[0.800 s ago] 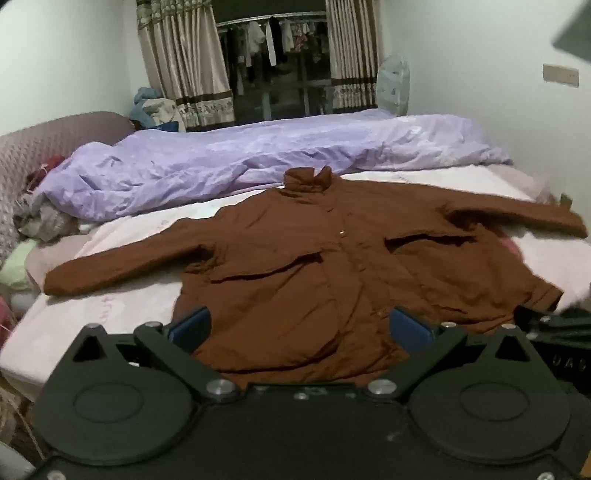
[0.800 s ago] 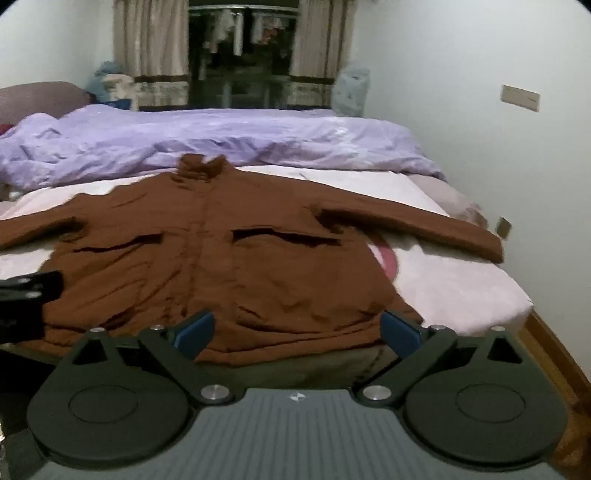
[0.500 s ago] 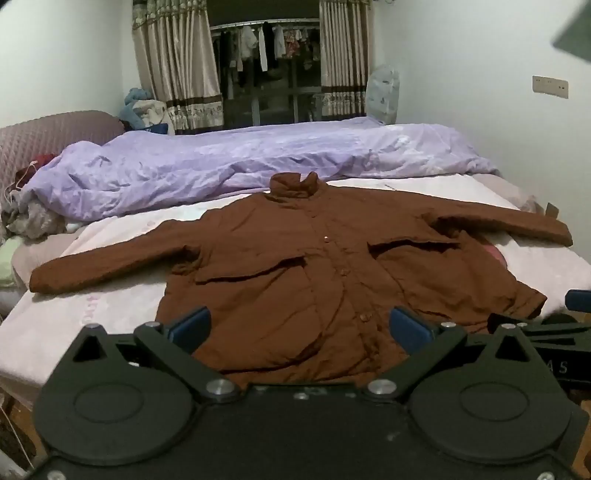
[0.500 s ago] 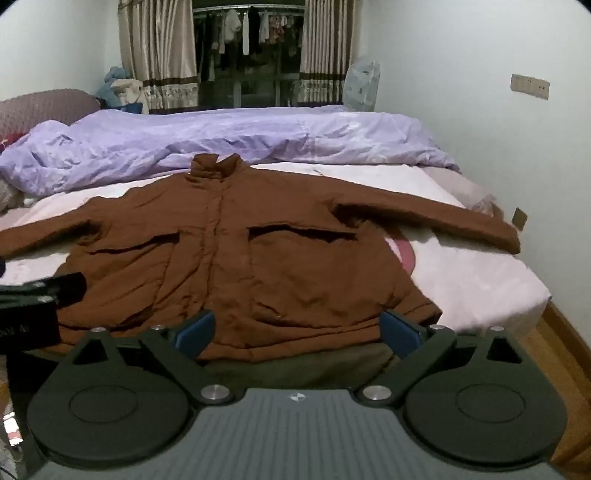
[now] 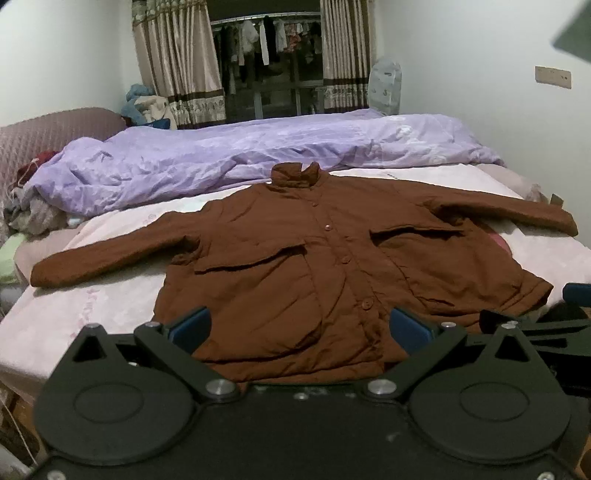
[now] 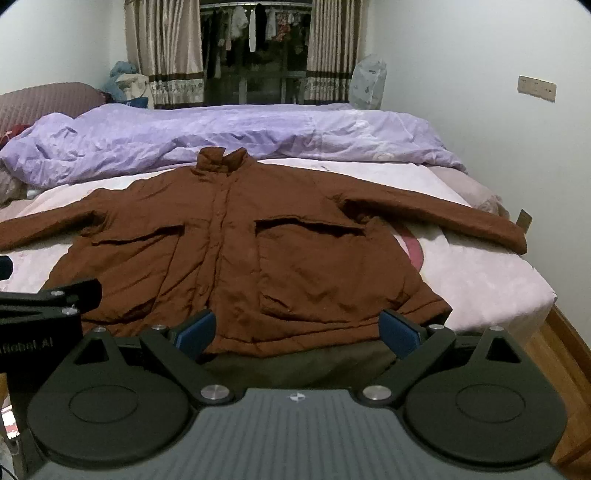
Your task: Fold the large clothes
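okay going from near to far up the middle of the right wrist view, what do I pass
right hand-held gripper → brown jacket → purple duvet → curtains with the hanging clothes between them.

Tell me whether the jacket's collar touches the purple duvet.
Cannot tell. In both wrist views the jacket collar overlaps the purple duvet in the image, but neither view shows contact or a gap.

Left gripper point(image 5: 301, 330), black body, blue fingertip pads point(image 5: 192, 328), silver screws; right gripper point(image 6: 297, 328), ribbed grey housing
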The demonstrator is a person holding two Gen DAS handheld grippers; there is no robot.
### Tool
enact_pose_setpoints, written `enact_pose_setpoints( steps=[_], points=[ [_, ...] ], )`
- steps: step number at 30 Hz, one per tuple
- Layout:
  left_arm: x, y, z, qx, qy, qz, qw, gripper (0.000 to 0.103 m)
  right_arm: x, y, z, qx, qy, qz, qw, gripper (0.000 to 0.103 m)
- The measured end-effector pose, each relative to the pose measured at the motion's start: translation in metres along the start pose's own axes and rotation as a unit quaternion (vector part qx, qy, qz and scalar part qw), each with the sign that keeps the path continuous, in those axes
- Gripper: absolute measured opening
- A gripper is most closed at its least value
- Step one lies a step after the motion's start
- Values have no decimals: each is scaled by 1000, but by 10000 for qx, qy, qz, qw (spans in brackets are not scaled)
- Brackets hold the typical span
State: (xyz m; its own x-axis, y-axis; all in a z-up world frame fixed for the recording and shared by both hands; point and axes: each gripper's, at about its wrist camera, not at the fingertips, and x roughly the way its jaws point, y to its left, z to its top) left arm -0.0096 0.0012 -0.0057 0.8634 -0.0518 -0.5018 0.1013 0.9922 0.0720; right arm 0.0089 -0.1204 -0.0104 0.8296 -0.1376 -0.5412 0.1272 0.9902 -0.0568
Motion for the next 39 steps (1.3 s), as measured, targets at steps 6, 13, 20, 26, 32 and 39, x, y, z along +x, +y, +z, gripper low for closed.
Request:
enact_pose_setpoints(
  steps=[6,13,20,26,32,39],
  points=[
    [2,3,-2,-45,28,69,10000,103,-1,-2,0,49,-23,-37,10000,103],
    [6,0,-2,-84,82,121,9999,103,0,-5,-1,58,3,-81,10000,103],
    [1,4,-1,-154,25,118,9998,103,-1,-5,1,22,18,-113,9999,103],
    [0,5,-3,-178,-18,124,9998,103,-3,-3,-1,2,-6,-108,9999,103],
    [4,4,-5,-162,32,128,9998,103,-2,-1,-3,-34,-4,-108,9999,103],
    [7,2,-4,-56,78,109,9999,103,-2,0,-5,-4,28,-112,9999,103]
  ],
)
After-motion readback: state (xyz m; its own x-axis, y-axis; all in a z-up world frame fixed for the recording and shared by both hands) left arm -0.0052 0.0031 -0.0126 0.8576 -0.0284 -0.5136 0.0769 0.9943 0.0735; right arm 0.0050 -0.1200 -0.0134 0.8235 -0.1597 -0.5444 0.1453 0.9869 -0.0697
